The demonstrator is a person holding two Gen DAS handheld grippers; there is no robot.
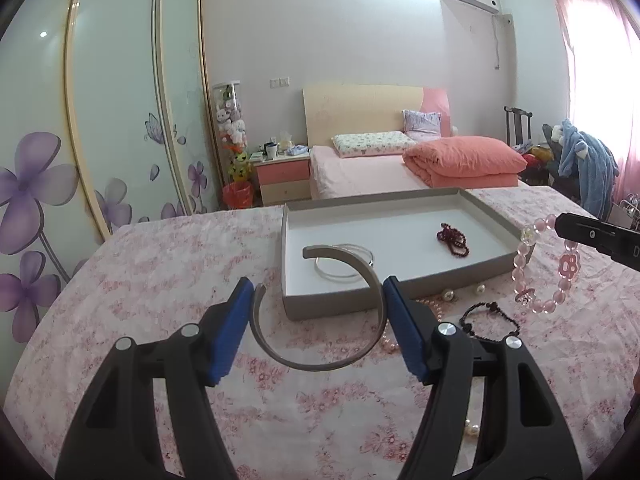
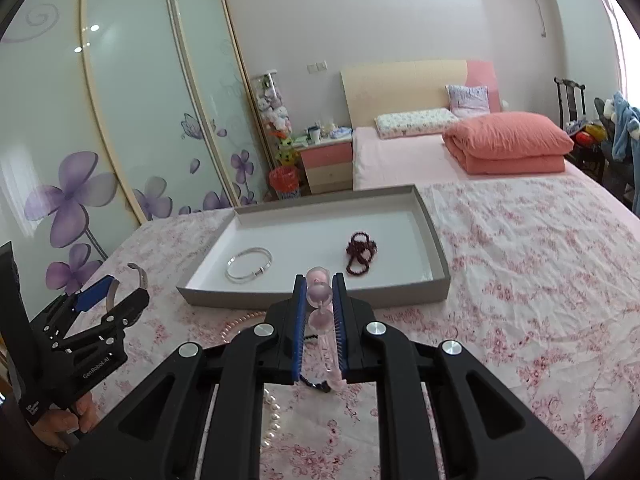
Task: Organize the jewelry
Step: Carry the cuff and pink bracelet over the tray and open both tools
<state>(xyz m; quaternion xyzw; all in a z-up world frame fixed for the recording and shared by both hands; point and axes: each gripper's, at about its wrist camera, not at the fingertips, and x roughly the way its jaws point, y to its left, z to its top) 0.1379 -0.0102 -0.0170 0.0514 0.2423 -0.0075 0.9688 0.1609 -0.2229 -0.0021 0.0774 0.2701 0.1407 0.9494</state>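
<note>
- The left gripper [image 1: 318,312] stands fairly wide, its blue pads pressed on the two sides of a grey open cuff bangle [image 1: 320,320], which it holds clear of the flowered bedspread [image 1: 140,300]
- The right gripper [image 2: 318,320] is nearly closed on a pink bead bracelet [image 2: 320,300]; in the left wrist view the bracelet [image 1: 544,264] hangs as a loop from the gripper's tip
- Ahead of both lies a shallow grey box [image 2: 436,248] with a white floor, holding a thin silver bangle [image 2: 248,264] at its left and a heap of dark red beads [image 2: 360,252] toward the right
- On the spread in front of the box's near wall lie a black bead bracelet [image 1: 490,318] and a pearl strand [image 2: 272,412], partly hidden behind the gripper fingers
- In the left wrist view the cuff crosses in front of the silver bangle
- A hand [image 2: 72,420] on the left gripper's handle is cut off at the frame edge
- Beyond stand a folded coral quilt [image 1: 464,160], a nightstand [image 1: 282,178] and wardrobe doors with purple flowers [image 1: 120,100]
</note>
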